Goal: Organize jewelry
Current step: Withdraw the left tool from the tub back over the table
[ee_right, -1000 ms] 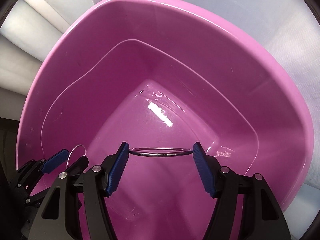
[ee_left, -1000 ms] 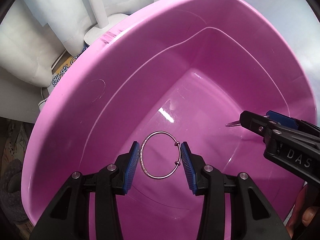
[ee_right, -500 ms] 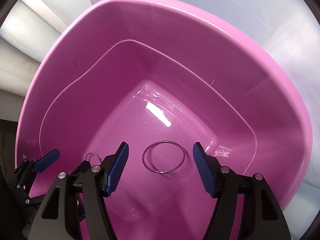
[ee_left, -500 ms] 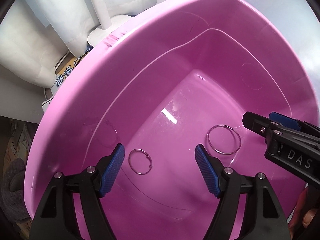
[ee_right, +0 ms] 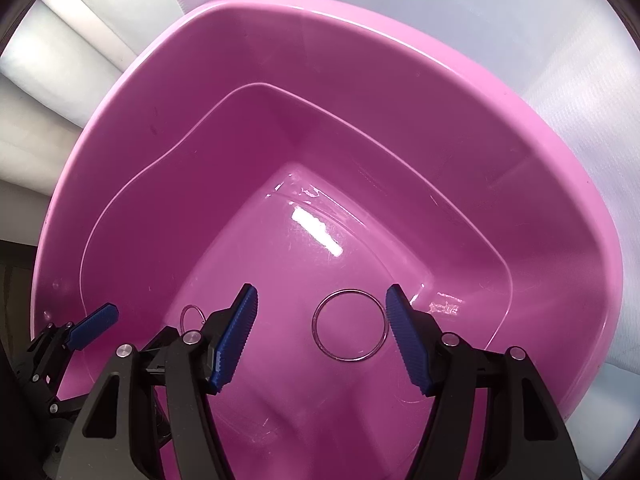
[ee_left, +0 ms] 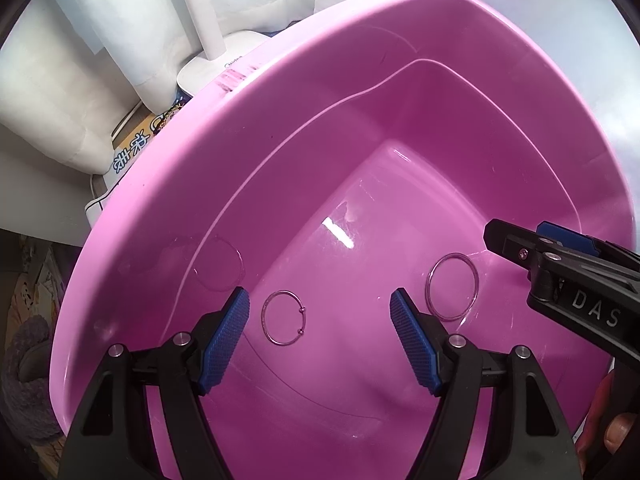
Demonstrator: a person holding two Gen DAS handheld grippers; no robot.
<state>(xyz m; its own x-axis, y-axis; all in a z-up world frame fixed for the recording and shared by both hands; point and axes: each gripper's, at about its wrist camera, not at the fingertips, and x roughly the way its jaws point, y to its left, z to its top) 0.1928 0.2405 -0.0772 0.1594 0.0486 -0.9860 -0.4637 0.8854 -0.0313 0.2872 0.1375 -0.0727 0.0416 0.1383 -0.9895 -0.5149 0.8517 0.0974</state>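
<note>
Bangles lie flat on the floor of a glossy pink plastic basin, seen first from the left wrist. A thin silver wire bangle with two small beads at its gap rests below and between the blue ribbed pads of the left gripper, whose jaws have just been opening and stand wide apart, clear of it. To its right, well apart, lies a plain closed silver ring bangle, just beside the black tip of the right gripper. A white appliance base with an upright pole stands beyond the rim.

From the right wrist, the plain ring bangle sits between the right gripper's spread pads, seemingly untouched. The beaded bangle peeks out, mostly hidden, beside the left gripper.
</note>
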